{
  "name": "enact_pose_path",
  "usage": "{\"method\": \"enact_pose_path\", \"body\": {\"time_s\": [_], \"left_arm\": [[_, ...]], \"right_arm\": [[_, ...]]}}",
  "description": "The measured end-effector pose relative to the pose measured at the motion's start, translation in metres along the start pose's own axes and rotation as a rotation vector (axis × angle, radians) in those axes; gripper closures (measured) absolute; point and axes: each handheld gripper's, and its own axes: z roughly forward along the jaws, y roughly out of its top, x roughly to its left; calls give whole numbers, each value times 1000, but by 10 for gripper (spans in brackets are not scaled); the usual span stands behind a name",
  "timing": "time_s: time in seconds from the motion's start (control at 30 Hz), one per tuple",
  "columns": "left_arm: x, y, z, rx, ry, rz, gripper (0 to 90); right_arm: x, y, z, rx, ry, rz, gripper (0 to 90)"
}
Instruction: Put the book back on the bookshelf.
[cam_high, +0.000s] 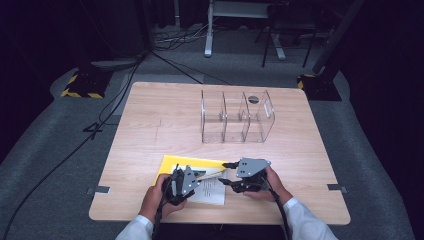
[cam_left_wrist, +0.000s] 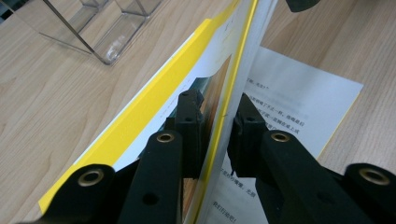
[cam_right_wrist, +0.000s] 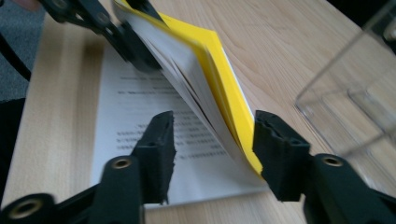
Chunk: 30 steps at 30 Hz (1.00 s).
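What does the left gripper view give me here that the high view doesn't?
The left gripper view shows the left gripper shut on a raised yellow-covered leaf of the booklet, its pads on both faces, with printed lines legible on the white page lying flat beneath.

The high view shows the whole table, both of the person's hands, the right gripper at the booklet's other edge, and all three compartments of the clear plastic organizer standing beyond.

Both show the yellow booklet, the white page, the wooden tabletop and at least a corner of the organizer.
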Motion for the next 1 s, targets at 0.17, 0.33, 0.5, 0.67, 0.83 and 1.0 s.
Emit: {"method": "enact_pose_path", "body": {"time_s": [0.17,0.33,0.5,0.67,0.83,1.0], "left_arm": [[4,-4,-6,-30,-13,-34,774],[7,-7,-14,-56,1,-47,788],[12,-8,-23,-77,25,-57,807],[15,-8,-28,-93,29,-73,820],[13,-9,-29,-90,25,-81,820],[11,-7,-28,-72,31,-66,820]], "right_arm": [[-15,-17,1,49,-31,55,426],[-24,-35,18,132,-16,107,390],[-23,-42,31,175,10,113,393],[-20,-41,39,166,25,122,399],[-19,-39,43,156,21,128,399],[-16,-37,43,160,12,111,400]]}}
